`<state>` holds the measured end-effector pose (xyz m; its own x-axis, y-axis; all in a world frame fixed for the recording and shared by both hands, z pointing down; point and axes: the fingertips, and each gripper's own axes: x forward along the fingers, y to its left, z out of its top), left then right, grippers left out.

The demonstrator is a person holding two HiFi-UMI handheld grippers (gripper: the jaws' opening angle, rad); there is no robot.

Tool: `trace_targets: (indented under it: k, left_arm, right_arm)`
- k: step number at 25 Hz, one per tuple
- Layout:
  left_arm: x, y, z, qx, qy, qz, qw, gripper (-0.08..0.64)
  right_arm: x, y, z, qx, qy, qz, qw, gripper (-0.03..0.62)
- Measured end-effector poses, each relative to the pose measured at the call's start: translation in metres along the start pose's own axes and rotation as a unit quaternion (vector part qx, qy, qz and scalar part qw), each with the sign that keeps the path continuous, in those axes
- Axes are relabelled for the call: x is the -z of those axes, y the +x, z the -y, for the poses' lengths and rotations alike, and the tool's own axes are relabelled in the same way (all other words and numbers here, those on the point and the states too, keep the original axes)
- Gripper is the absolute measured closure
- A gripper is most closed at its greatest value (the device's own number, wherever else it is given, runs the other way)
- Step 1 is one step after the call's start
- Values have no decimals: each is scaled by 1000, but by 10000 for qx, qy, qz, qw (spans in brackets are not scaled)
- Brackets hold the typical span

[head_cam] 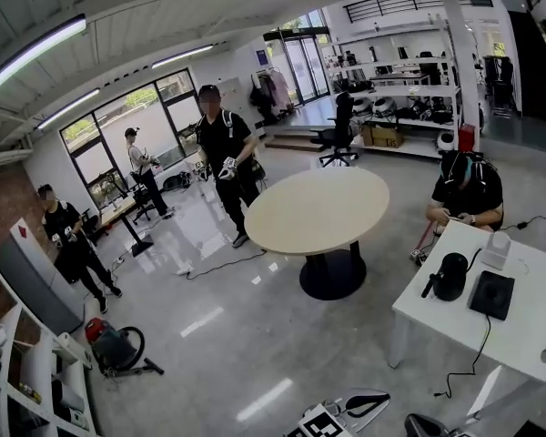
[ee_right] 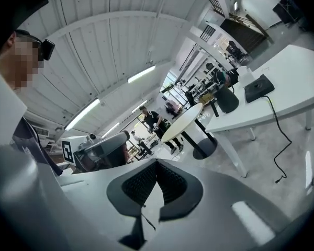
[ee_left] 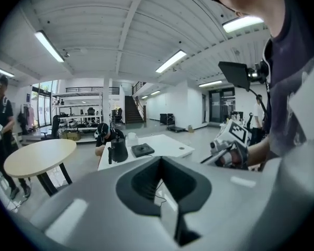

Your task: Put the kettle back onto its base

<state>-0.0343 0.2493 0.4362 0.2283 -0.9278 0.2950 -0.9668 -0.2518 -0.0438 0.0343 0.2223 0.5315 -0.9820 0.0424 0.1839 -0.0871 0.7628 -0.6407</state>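
A black kettle (head_cam: 451, 276) stands on the white table (head_cam: 528, 335) at the right, just left of its flat black base (head_cam: 491, 294). The two sit side by side, a little apart. Both grippers are far from the table, low at the bottom edge of the head view. My left gripper (head_cam: 357, 406), with its marker cube, holds nothing. Only the dark tip of my right gripper (head_cam: 425, 424) shows. In the left gripper view the jaws (ee_left: 159, 161) are shut and empty, and the kettle (ee_left: 118, 149) and base (ee_left: 143, 150) lie ahead. The right gripper (ee_right: 157, 163) also looks shut and empty, with the kettle (ee_right: 227, 98) far off.
A white cup-like thing (head_cam: 498, 248) stands behind the base, whose cable (head_cam: 473, 353) hangs off the table's front edge. A person (head_cam: 467, 194) crouches behind the white table. A round beige table (head_cam: 317, 209) stands mid-room. Other people, a red vacuum (head_cam: 114, 346) and shelves are at the left.
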Motion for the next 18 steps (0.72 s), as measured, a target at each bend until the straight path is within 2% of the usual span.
trace_targets:
  k: [4,9,14,18]
  left_arm:
    - [-5,29,3,-291,96,-103,9995,558]
    - [-12,32,-14,-644,32,-315,9974,558]
    - [-29,42,-12,-412,-103,-223,9988,558]
    - [-33,68,-26,-209,-41,-128,9997,558]
  right_arm:
    - [-18,-4,29,-321,-45,-65,9995,592]
    - [-64,15,15,-678,-224,-34,9974,592]
    - [-84,3,7,-482,-198,0,9986,592]
    - [-107,3,16,-196,-458,84,9987,592]
